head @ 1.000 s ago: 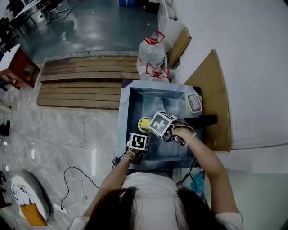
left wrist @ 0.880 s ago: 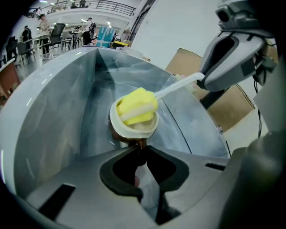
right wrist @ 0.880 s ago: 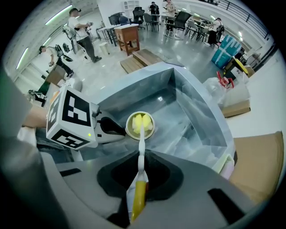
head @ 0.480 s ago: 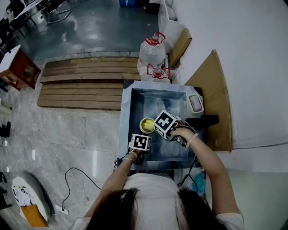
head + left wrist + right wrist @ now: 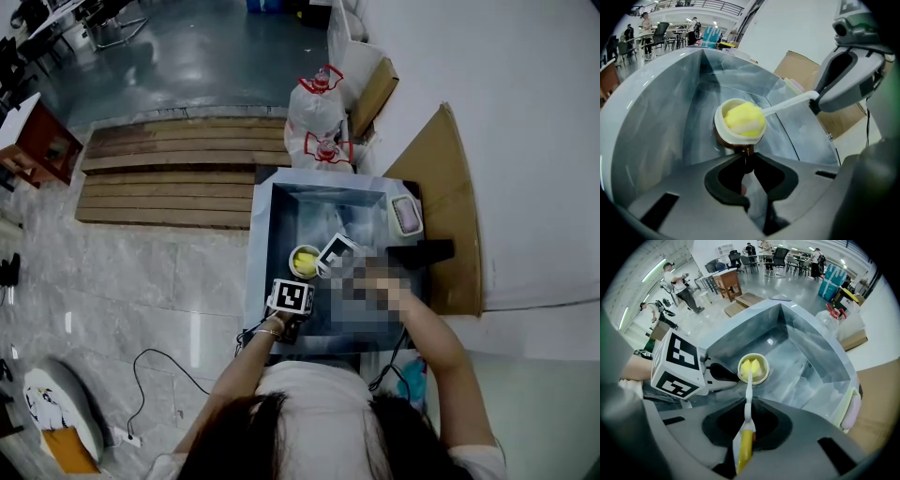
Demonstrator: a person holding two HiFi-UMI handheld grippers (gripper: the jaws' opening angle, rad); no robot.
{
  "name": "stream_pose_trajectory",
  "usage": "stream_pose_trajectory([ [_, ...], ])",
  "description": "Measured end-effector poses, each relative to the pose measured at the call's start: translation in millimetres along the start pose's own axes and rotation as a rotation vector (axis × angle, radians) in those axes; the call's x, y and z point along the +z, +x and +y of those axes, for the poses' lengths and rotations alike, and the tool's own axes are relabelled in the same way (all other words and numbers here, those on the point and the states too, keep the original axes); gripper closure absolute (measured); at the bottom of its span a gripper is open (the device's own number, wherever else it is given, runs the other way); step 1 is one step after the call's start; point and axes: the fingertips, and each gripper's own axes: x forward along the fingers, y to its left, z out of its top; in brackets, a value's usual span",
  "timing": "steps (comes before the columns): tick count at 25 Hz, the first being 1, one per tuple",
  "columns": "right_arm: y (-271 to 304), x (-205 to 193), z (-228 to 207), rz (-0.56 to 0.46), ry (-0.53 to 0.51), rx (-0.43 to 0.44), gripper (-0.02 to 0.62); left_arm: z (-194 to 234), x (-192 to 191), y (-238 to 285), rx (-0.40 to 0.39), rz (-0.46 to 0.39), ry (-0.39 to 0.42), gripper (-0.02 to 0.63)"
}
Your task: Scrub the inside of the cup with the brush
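Observation:
A cup (image 5: 305, 262) with a cream rim (image 5: 718, 127) and brown outside stands in the steel sink (image 5: 261, 234). My left gripper (image 5: 297, 281) is shut on the cup's brown handle (image 5: 746, 151) from the near side. My right gripper (image 5: 325, 268) points down over the cup and is shut on the white-and-yellow handle (image 5: 748, 401) of the brush. The brush's yellow sponge head (image 5: 744, 119) sits inside the cup (image 5: 762, 374) and fills most of its mouth. In the left gripper view the right gripper (image 5: 813, 101) shows at the upper right. The left gripper (image 5: 724, 373) and its marker cube (image 5: 677, 363) show beside the cup in the right gripper view.
The sink's steep steel walls (image 5: 651, 117) close in all round the cup. A pink pad in a tray (image 5: 406, 216) lies on the right rim beside a dark fixture (image 5: 427, 251). Beyond the sink stand bagged bottles (image 5: 319, 117), cardboard (image 5: 452, 202) and wooden pallets (image 5: 178, 173).
My right gripper has shifted slightly and rolled over the cup, its marker cube showing a different face. The brush head stays in the cup. The left gripper and cup have not moved.

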Motion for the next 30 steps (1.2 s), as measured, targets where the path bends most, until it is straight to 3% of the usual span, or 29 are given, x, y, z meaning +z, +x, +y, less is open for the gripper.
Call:
stream_pose_trajectory([
  [10,-1,7,-17,0.011,0.049,-0.013,0.545,-2,0,0,-0.009,-0.003,0.009,0.545],
  [14,3,-1,-16,0.032,0.069,-0.005,0.546,0,11,-3,0.002,-0.052,0.037,0.545],
  [18,7,-8,-10,0.043,0.057,-0.006,0.546,-1,1,0,-0.006,-0.002,0.01,0.545],
  [30,4,-5,8,0.026,0.034,0.033,0.545,-1,-2,-3,0.001,0.012,-0.004,0.544],
])
